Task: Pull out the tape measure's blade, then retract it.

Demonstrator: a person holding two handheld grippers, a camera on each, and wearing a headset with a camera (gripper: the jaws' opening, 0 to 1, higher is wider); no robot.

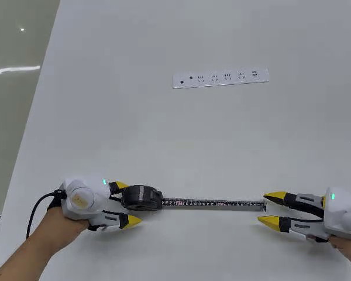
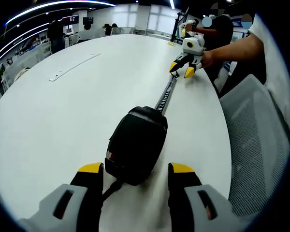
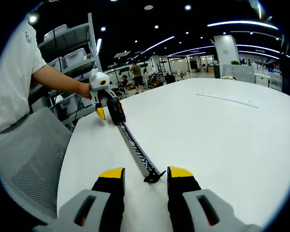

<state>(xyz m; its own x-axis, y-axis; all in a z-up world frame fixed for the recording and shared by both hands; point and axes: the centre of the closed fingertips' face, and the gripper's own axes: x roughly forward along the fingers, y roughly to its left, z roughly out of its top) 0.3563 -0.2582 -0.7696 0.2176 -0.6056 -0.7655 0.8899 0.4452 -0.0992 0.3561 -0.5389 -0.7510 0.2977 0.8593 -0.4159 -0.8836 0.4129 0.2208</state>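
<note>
The black tape measure body (image 1: 141, 197) lies on the white table (image 1: 164, 134), with its blade (image 1: 213, 203) drawn out flat to the right. My left gripper (image 1: 127, 203) is open; its yellow fingertips (image 2: 91, 168) stand on either side of the body's (image 2: 137, 142) rear with a gap on each side. My right gripper (image 1: 272, 208) is also open. The blade's hook end (image 3: 154, 176) rests on the table between its tips, not pinched. The right gripper (image 2: 182, 70) appears far off in the left gripper view, at the blade's (image 2: 165, 94) end.
A white power strip (image 1: 220, 77) lies flat toward the table's far side. The table's left edge (image 1: 29, 117) drops to a glossy floor. Mesh office chairs (image 2: 261, 140) stand beside the table, and shelving and people fill the background.
</note>
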